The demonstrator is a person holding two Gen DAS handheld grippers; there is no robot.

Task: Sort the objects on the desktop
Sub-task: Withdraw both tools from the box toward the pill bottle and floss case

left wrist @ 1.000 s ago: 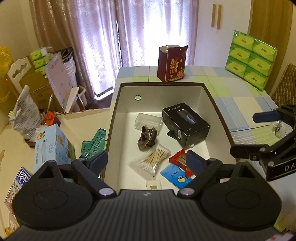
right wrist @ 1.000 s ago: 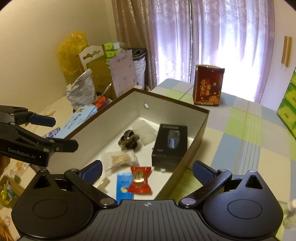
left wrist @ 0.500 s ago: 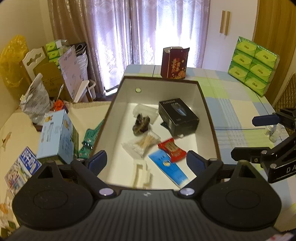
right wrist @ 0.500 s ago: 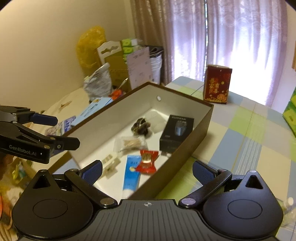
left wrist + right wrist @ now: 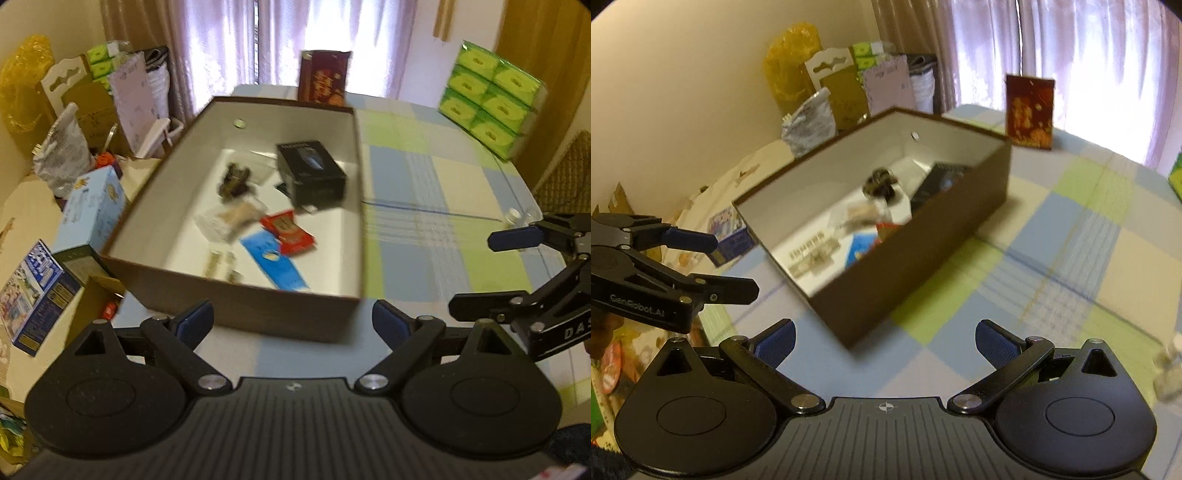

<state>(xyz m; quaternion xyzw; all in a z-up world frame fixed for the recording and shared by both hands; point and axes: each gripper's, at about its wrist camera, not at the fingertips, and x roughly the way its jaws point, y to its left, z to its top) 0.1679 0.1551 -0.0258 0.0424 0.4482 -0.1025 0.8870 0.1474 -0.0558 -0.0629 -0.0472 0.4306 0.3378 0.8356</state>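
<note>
A brown box with a white inside (image 5: 243, 306) stands on the checked tablecloth. In it lie a black carton (image 5: 310, 173), a dark hair clip (image 5: 234, 179), a bag of cotton swabs (image 5: 232, 218), a red packet (image 5: 288, 232) and a blue packet (image 5: 273, 262). My left gripper (image 5: 293, 325) is open and empty, just short of the box's near wall. My right gripper (image 5: 884, 341) is open and empty too, off the box's (image 5: 905, 273) near corner. Each gripper shows in the other's view: the right gripper (image 5: 472, 273) and the left gripper (image 5: 735, 266).
A red carton (image 5: 323, 75) stands behind the box. Green tissue packs (image 5: 491, 96) are stacked at the far right. A small clear bottle (image 5: 513, 216) sits near the right gripper. A light blue carton (image 5: 92, 206) and clutter lie left of the table.
Both grippers have drawn back from over the box toward me. The box's near wall and the tablecloth before it now show. Both stay open.
</note>
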